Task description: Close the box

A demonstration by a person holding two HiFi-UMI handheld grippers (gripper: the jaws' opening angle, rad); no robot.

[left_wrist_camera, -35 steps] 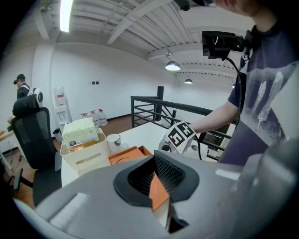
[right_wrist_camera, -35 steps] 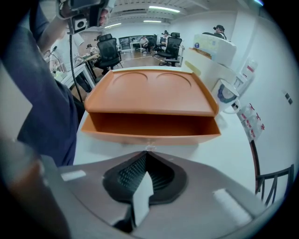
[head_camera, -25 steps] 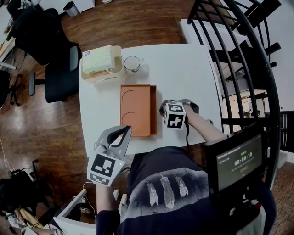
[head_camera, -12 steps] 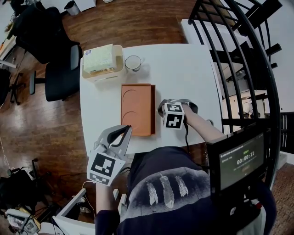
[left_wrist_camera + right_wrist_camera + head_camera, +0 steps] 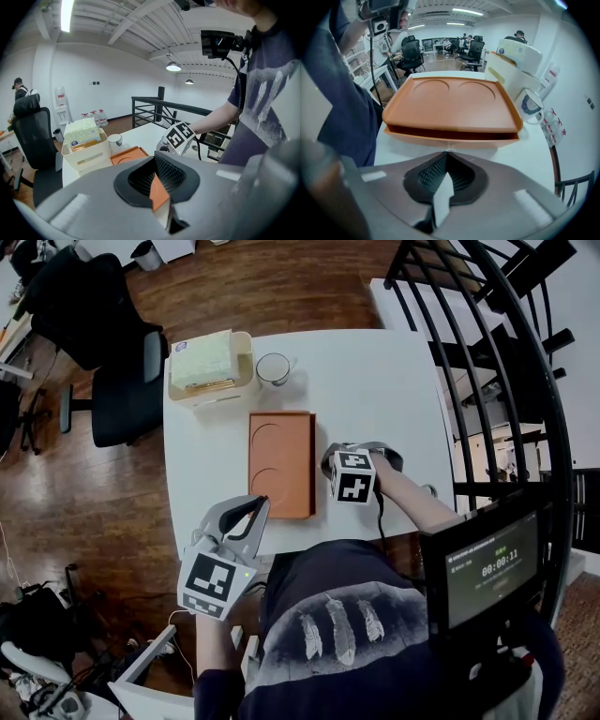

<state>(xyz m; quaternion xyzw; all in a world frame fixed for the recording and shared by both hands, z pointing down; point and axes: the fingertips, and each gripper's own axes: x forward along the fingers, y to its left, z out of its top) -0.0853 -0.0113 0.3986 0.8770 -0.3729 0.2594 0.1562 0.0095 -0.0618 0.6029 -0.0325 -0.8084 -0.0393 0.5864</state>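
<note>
right gripper [image 5: 447, 152]: jaws pressed together, nothing between them. the tip sits just at the long open edge of the orange box [image 5: 450, 103]; whether it touches the edge can't be told. left gripper [image 5: 155, 158]: jaws also together and empty, held off the near edge of the table [image 5: 375, 381], well apart from the box and aimed up the table toward it.

box lies flat mid-table, between the two grippers in the head view, a tissue basket [image 5: 208, 367] and a mug [image 5: 271, 367] beyond its far end. the lid [image 5: 452, 96] is nearly down: in the right gripper view a thin dark slit shows between lid and base along the front edge, slightly wider on the right.

step in hand, as i judge it: the final seating of the lid. next move probably calls for the closed right tip to go onto the lid near that front edge and press straight down until the slit is gone. the light box could slide on the smooth top, so the left gripper may need to steady it.
</note>
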